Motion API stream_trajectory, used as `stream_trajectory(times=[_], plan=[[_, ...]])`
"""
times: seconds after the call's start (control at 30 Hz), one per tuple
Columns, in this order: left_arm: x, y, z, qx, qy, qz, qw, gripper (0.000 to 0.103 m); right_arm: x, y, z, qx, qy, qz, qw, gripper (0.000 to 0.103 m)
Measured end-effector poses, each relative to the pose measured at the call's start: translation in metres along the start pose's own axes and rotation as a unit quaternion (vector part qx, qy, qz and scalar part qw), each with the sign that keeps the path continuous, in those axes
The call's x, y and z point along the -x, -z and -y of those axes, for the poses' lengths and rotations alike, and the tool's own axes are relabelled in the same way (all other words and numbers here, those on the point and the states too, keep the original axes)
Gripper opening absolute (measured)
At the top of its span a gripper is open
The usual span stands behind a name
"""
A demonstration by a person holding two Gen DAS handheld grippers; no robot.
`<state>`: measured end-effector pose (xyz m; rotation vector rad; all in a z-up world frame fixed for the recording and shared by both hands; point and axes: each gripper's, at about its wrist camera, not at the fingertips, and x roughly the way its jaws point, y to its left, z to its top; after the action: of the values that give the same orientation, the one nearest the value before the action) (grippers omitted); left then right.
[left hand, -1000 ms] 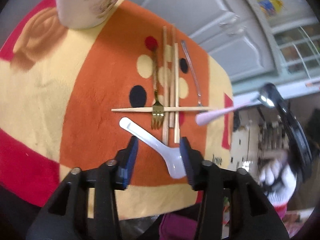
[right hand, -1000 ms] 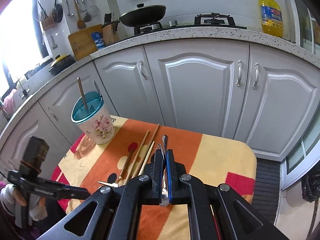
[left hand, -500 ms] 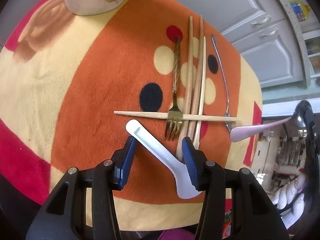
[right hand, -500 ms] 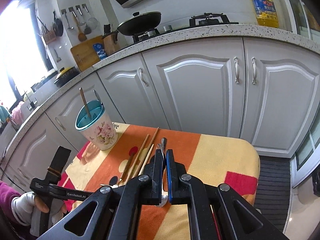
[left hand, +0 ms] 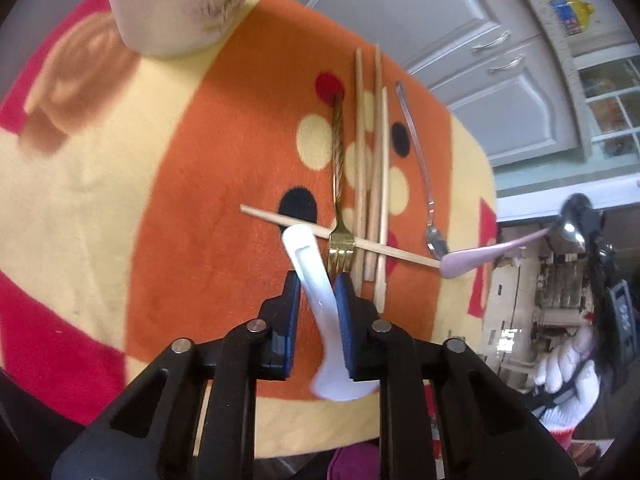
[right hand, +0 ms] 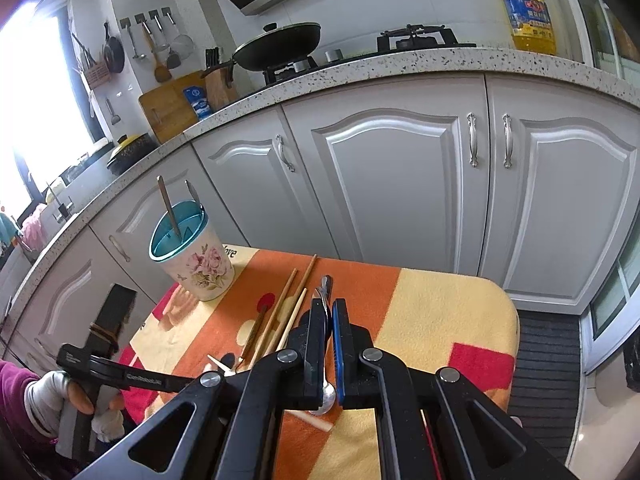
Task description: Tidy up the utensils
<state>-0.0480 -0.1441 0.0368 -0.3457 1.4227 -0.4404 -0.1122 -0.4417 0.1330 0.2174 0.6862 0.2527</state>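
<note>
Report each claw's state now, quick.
Left claw: just closed on the white spoon.
Right claw: shut on the pink-handled spoon.

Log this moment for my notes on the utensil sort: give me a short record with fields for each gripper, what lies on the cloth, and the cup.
left gripper: jaws have just been closing, now pressed on the white spoon
right gripper: shut on the metal spoon
cloth: fork, three chopsticks side by side, one chopstick across them, teaspoon
cup: upright on the cloth, two utensils in it
</note>
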Motion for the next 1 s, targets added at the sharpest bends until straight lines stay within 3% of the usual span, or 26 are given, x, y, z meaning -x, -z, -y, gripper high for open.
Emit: stream_trajectory(times=[0.2, 0.6, 0.8, 1.0], plan=[[0.051, 0.0, 0.002, -0.045, 0.002, 0.052, 0.9977, 0.011, -0.002, -0.009, -0.021, 0.02, 0.0, 0.001, 1.0, 0.003], [0.147, -0.012, -0.006, -0.067, 0.025, 0.135, 0.9882, 0.011, -0.009, -0.044, -0.077, 0.064, -0.012, 0.016, 0.998, 0.003], [0.217, -0.049, -0.012, -0.067, 0.006, 0.236, 0.9694, 0.011, -0.017, -0.081, -0.114, 0.087, -0.017, 0.043, 0.995, 0.003], [0.236, -0.092, -0.022, -0.063, -0.037, 0.3, 0.9512, 0.011, -0.045, -0.121, -0.15, 0.116, -0.009, 0.054, 0.992, 0.003]])
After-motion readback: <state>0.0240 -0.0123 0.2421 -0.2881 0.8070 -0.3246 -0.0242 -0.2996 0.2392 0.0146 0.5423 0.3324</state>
